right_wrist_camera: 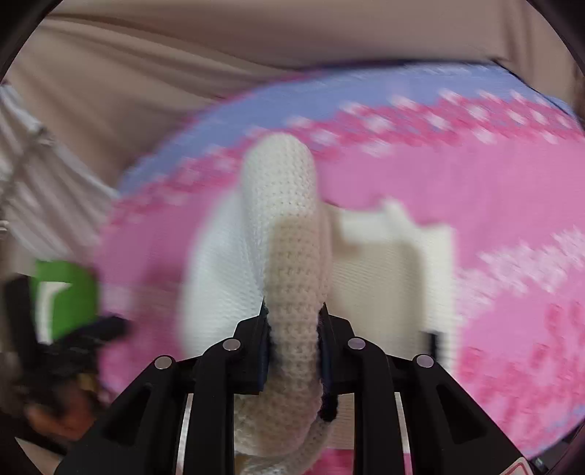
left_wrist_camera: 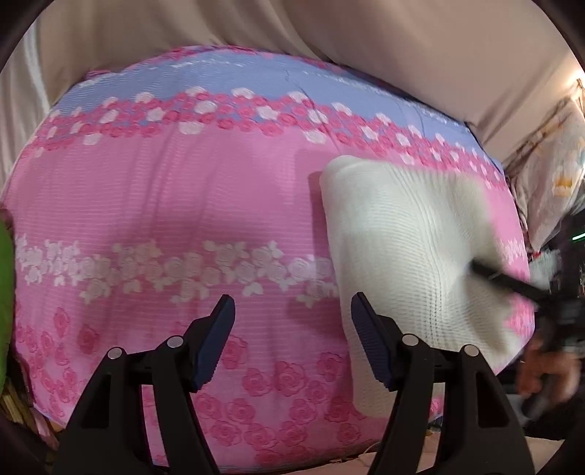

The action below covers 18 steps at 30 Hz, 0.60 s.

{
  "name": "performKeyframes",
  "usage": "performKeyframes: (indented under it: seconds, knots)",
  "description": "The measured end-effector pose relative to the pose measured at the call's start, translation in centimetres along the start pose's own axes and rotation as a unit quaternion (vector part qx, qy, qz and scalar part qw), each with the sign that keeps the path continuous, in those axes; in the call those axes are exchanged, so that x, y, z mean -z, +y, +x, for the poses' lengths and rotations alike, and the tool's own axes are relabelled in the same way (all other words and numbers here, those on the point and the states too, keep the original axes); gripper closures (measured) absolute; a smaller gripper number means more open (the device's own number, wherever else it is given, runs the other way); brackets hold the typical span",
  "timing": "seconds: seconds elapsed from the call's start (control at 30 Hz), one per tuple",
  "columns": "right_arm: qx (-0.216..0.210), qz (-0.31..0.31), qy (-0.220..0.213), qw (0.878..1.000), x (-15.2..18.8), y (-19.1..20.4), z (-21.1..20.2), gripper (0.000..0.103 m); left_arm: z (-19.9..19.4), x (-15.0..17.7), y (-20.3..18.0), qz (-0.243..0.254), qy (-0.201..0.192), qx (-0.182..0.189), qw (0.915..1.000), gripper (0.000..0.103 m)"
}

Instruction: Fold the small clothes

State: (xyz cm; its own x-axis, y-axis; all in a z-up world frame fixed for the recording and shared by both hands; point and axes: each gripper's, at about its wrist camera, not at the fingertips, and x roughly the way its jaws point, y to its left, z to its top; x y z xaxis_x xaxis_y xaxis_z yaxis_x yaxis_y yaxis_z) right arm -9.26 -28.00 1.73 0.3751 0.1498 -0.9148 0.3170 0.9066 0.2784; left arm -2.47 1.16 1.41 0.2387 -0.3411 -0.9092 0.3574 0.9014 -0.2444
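Observation:
A white knitted garment [left_wrist_camera: 409, 241] lies folded on the right part of a pink flowered bedspread [left_wrist_camera: 175, 197]. My left gripper [left_wrist_camera: 292, 310] stands open just left of the garment's near edge, with nothing between its blue pads. My right gripper [right_wrist_camera: 294, 310] is shut on a thick rolled fold of the white knitted garment [right_wrist_camera: 289, 234], which rises up between its jaws. In the left wrist view that right gripper [left_wrist_camera: 479, 266] shows as a dark blurred bar on the garment's right side. The right wrist view is blurred by motion.
Beige cloth [left_wrist_camera: 329, 29] drapes behind the bed. A green object [right_wrist_camera: 65, 296] sits at the bed's left edge. A patterned pillow [left_wrist_camera: 555, 175] lies beyond the right side, and a hand [left_wrist_camera: 544, 372] holds the right tool there.

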Motion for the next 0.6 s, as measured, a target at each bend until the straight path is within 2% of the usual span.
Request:
performKeyframes:
  seconds: [0.07, 0.1, 0.17, 0.27, 0.33, 0.37, 0.43, 0.47, 0.5, 0.57, 0.6]
  knots:
    - [0.048, 0.028, 0.053, 0.997, 1.6, -4.2, 4.4, 0.083, 0.6, -0.1, -1.2, 0.018, 0.006, 0.000, 0.9998, 0.039]
    - [0.051, 0.045, 0.071, 0.995, 2.4, -5.7, 5.9, 0.081, 0.8, -0.2, -2.0, 0.031, 0.008, -0.003, 0.9995, 0.039]
    - [-0.004, 0.105, 0.055, 0.993, 2.6, -7.3, 5.2, 0.079, 0.9, -0.3, -3.1, 0.049, 0.004, -0.004, 0.9988, 0.038]
    - [-0.035, 0.125, 0.033, 0.991, 2.2, -7.2, 3.7, 0.069, 1.4, -0.5, -3.9, 0.053, 0.005, 0.001, 0.9986, 0.033]
    - [-0.056, 0.124, 0.035, 0.990, 2.4, -7.1, 3.9, 0.052, 1.8, -0.6, -4.5, 0.056, 0.012, 0.005, 0.9983, 0.033]
    - [-0.059, 0.124, 0.039, 0.990, 2.5, -7.1, 4.1, 0.042, 1.8, -0.7, -4.8, 0.061, 0.011, 0.005, 0.9981, 0.033]
    - [-0.052, 0.126, 0.065, 0.988, 2.9, -7.6, 5.4, 0.041, 1.9, -0.8, -5.6, 0.067, 0.009, 0.005, 0.9977, 0.033]
    - [-0.051, 0.127, 0.068, 0.988, 3.0, -7.5, 5.8, 0.041, 2.1, -0.9, -5.9, 0.070, 0.011, 0.007, 0.9975, 0.033]
    - [-0.047, 0.126, 0.062, 0.989, 3.1, -7.1, 6.0, 0.052, 2.2, -0.9, -6.1, 0.070, 0.012, 0.008, 0.9974, 0.033]
    - [-0.052, 0.116, 0.046, 0.991, 2.7, -6.1, 5.4, 0.083, 2.3, -1.0, -6.6, 0.070, 0.015, 0.015, 0.9973, 0.033]
    - [-0.060, 0.113, 0.029, 0.991, 2.3, -5.6, 4.2, 0.084, 2.3, -1.0, -6.8, 0.068, 0.017, 0.022, 0.9973, 0.033]
